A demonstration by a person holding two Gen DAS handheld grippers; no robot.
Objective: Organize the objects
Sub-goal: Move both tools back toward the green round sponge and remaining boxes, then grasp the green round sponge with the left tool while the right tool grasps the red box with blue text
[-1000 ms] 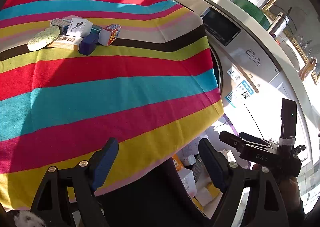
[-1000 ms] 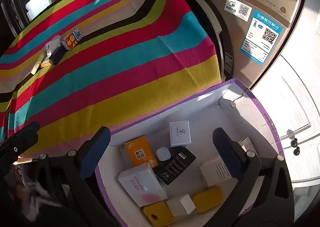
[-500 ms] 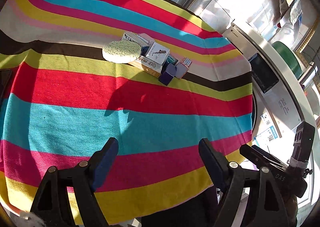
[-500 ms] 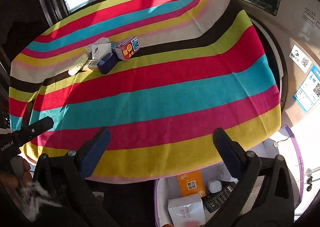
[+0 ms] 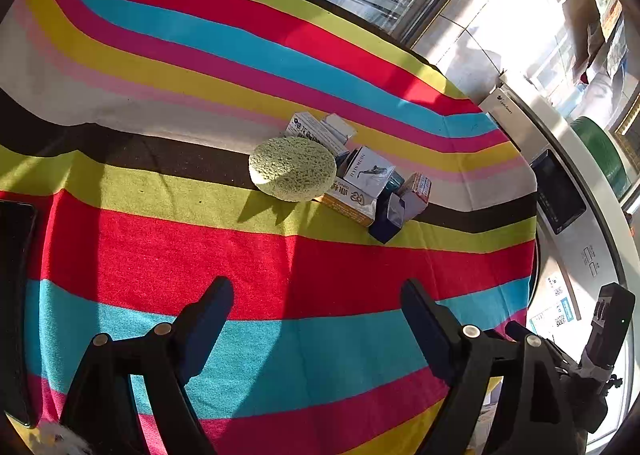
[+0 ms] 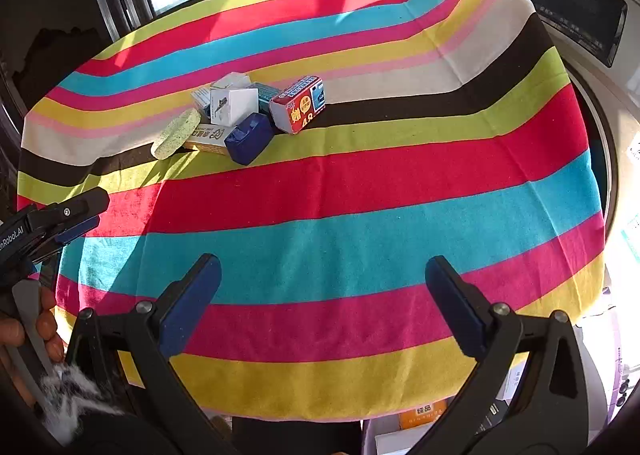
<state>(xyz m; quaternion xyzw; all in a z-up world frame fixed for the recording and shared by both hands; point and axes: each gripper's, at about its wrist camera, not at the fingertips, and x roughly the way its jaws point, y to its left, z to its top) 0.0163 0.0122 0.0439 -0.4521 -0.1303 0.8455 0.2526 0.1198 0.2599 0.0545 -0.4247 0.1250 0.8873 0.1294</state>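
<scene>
Below table edge: box (image 6: 400, 437) w/ packets (image 6: 424, 415)

One green sponge (image 6: 176, 133) and one dark blue pouch (image 6: 249, 137) lie ahead of the gripper. About six small boxes (image 6: 298, 109) cluster there; the exact number is unclear.

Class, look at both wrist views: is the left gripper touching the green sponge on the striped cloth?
Apart. In the left wrist view the open left gripper is empty, with bare striped cloth between it and the green sponge.

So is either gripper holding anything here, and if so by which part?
Nothing is held. The left gripper and right gripper both have empty, wide-open jaws above the striped cloth; the left's have just been opening. The pile of boxes sits untouched.
</scene>
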